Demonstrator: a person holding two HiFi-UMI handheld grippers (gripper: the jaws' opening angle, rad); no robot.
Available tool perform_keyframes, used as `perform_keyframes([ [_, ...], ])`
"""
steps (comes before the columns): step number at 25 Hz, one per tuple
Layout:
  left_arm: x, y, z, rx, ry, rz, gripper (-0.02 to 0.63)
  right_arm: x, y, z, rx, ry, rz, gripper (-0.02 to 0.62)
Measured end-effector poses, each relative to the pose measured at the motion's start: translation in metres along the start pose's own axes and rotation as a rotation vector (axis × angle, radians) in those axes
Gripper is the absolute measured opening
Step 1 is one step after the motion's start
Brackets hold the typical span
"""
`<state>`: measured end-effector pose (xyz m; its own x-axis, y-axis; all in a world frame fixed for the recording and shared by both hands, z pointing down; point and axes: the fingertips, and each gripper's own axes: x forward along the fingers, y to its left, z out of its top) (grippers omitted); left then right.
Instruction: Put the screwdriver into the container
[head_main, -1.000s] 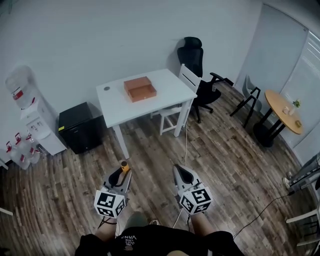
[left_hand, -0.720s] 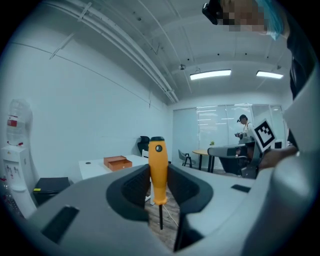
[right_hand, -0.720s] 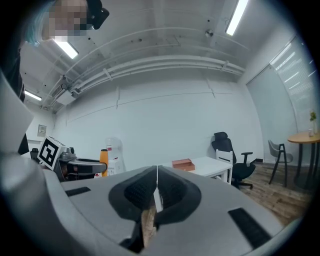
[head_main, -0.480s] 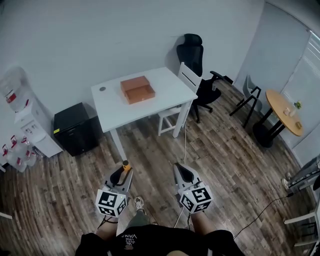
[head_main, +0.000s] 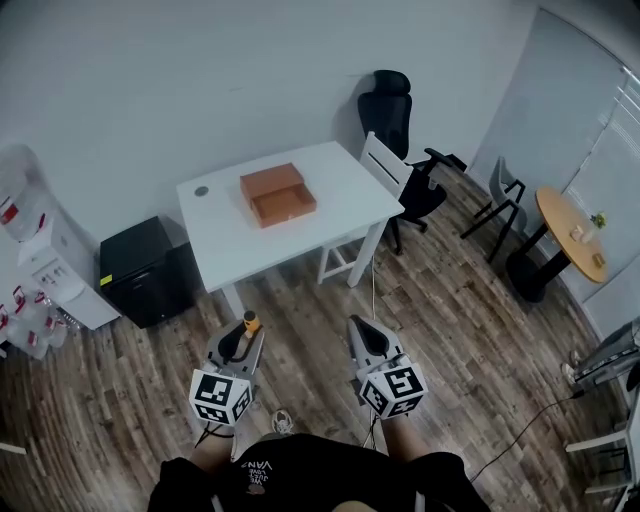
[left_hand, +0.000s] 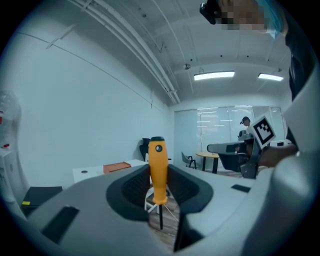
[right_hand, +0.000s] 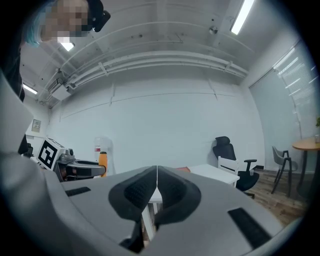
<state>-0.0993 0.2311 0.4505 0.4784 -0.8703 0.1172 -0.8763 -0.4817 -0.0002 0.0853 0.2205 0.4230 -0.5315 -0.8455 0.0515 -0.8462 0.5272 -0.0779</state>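
Room: office, wood floor (head_main: 450, 330), white counter (head_main: 335, 205) by the wall.
Container (head_main: 278, 194): orange, open, on counter, well ahead of both grippers.
Screwdriver (left_hand: 158, 167): upright, handle up, shaft down.
Left gripper (left_hand: 159, 189): clamped on the handle; looks nearer the container.
Right gripper (right_hand: 156, 189): jaws together, empty.

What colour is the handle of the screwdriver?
The screwdriver handle is orange with a black cap, clearest in the left gripper view.
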Motion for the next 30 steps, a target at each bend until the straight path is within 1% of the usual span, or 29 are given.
perform_keyframes([
  [6,0.035,0.037,0.016,0.029,-0.002,-0.039,0.112,0.043,-0.015,0.009,0.021,-0.016,-0.045,0.012],
  [10,0.054,0.055,0.012,0.011,0.007,-0.039,0.112,0.061,-0.023,0.004,0.034,0.002,-0.056,0.012],
  [14,0.074,0.067,0.008,0.001,0.023,-0.03,0.112,0.08,-0.039,0.003,0.041,0.008,-0.057,0.012],
  [20,0.11,0.086,0.008,-0.006,0.032,0.002,0.112,0.126,-0.068,0.009,0.039,0.002,-0.024,0.012],
  [30,0.197,0.116,0.025,-0.001,0.014,0.074,0.112,0.206,-0.133,0.02,0.023,0.002,0.056,0.012],
])
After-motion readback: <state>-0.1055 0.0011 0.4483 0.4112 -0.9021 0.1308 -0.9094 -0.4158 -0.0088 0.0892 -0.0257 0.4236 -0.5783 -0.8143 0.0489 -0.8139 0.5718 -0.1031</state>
